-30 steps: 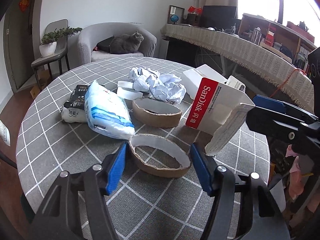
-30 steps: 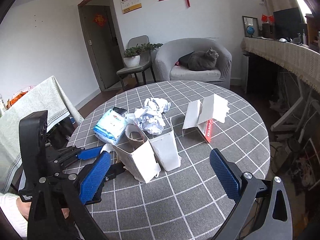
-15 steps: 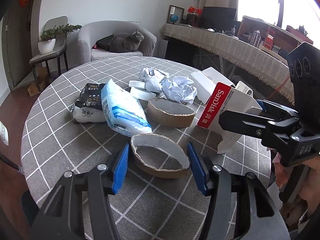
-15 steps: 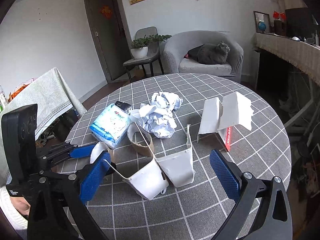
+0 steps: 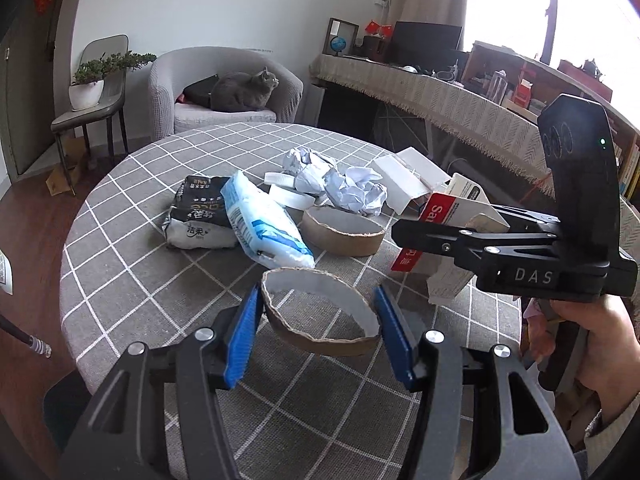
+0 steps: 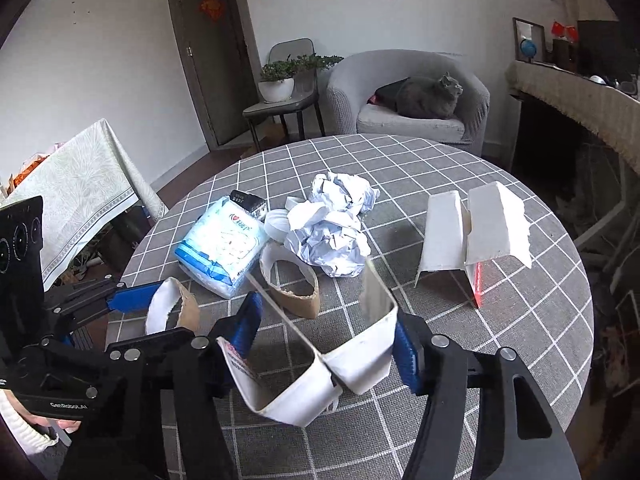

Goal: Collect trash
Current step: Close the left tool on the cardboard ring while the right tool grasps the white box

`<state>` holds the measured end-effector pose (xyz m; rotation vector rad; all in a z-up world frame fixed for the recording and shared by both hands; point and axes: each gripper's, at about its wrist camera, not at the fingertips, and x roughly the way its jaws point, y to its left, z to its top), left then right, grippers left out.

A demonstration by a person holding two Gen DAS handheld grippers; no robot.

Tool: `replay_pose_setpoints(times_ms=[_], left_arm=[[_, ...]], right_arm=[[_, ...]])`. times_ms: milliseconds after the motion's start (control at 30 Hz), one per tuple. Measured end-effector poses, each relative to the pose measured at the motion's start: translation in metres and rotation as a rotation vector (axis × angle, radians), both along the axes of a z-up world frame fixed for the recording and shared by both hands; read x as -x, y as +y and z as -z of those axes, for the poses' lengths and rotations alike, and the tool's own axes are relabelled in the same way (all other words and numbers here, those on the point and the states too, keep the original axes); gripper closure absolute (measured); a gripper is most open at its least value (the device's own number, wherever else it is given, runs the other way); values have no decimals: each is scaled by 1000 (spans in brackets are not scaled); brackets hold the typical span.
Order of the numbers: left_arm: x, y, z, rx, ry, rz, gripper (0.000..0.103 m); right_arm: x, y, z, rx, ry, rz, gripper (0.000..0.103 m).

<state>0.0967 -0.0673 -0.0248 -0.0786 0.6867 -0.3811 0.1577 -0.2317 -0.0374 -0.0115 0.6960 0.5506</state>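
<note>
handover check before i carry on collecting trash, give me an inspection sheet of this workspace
surface: round table in a grey checked cloth, crowded at its middle
job's things: torn brown cardboard ring, torn white SanDisk carton, second cardboard ring, crumpled white paper, folded white carton piece
clutter: blue-and-white tissue pack, black-and-white pack, white plastic lids
grippers: left gripper shut on the brown ring; right gripper closing, pads on the SanDisk carton
cables: one dark cable end off the table's left edge
surroundings: grey cat on a grey armchair, potted plant on a chair
</note>
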Motion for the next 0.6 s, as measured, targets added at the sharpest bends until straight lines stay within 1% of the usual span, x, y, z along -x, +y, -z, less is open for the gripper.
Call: replay_pose_setpoints(times_ms=[67, 133, 333, 600], left_arm=[[3, 6, -3, 10, -8, -6, 44], [6, 12, -5, 15, -12, -11, 44], [16, 32, -12, 13, -38, -35, 43], [26, 77, -17, -10, -51, -96, 43]], right_arm=[[4, 2, -6, -1, -16, 3, 43], [6, 6, -9, -7, -20, 0, 46], [13, 22, -16, -12, -32, -14, 46], [24, 62, -27, -38, -57, -78, 46]])
